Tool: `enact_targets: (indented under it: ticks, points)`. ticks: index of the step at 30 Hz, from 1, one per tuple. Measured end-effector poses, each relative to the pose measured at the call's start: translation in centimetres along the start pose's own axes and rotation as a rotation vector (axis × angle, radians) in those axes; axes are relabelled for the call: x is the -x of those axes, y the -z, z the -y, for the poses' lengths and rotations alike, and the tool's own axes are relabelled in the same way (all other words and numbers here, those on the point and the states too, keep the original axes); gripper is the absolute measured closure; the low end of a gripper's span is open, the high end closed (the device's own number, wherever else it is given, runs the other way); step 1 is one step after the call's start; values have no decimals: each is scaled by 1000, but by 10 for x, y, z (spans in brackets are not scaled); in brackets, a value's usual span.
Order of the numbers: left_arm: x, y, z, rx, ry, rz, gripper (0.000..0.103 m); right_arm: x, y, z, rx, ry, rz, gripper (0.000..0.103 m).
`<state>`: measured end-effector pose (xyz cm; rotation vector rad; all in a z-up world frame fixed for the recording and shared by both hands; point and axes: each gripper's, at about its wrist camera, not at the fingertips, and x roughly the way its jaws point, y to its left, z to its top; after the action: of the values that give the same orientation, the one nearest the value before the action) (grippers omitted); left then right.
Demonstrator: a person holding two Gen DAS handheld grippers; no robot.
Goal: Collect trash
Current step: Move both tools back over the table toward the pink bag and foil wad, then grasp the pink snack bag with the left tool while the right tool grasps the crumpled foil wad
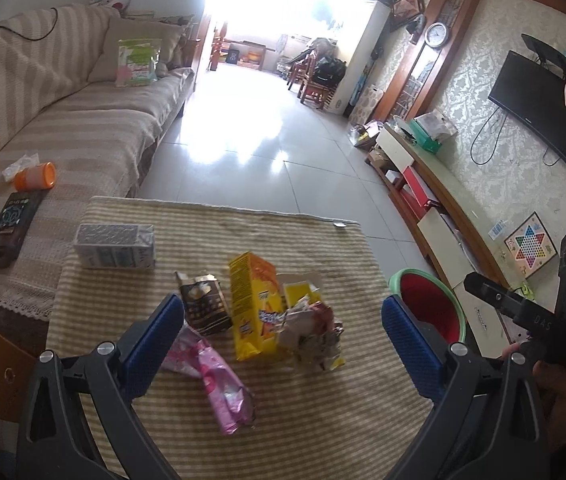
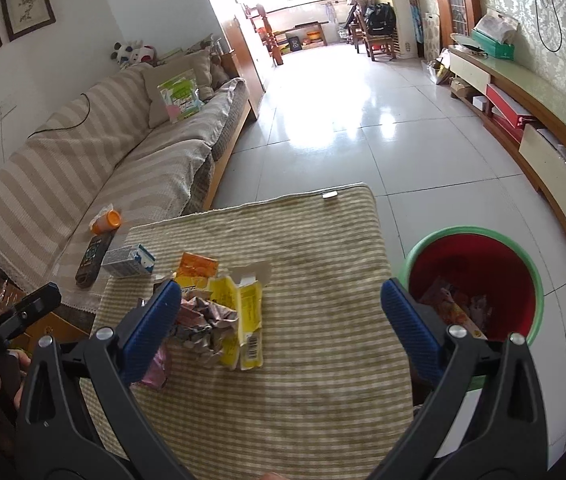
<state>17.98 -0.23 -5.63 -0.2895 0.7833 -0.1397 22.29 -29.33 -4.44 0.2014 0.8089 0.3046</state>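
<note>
Hovering wide and empty, the left gripper [image 1: 283, 328] and right gripper [image 2: 281, 312] face the wrapper pile [image 1: 259, 312]. At three o'clock the red bin [image 2: 471, 280] waits close, likely for short drops.

Both the left tool [image 1: 283, 332] and the right tool [image 2: 281, 320] tilt downward, jaws spread wide, gripping nothing.

Striped cloth-covered table [image 1: 303, 420], yellow box [image 1: 253, 304], brown packet [image 1: 205, 304], pink wrapper [image 1: 219, 384], crumpled wrappers [image 1: 315, 332], silver carton [image 1: 117, 246]
</note>
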Motion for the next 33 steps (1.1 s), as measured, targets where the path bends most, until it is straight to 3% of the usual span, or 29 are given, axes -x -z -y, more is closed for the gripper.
enact_targets:
  ticks: [14,24,29,33]
  points:
    - [-4,61,-49,77,-11,-98,8,-26,28,-63,83,-52,-77,5]
    - [-52,85,-55,123,-34,-233,8,-40,37,-70,102,-60,-106,5]
    - [-76,89,-51,142,-19,-266,8,-50,37,-72,116,-81,-113,5]
    - [-95,90,-49,131,-48,-284,9,-62,37,-75,131,-87,-128,5]
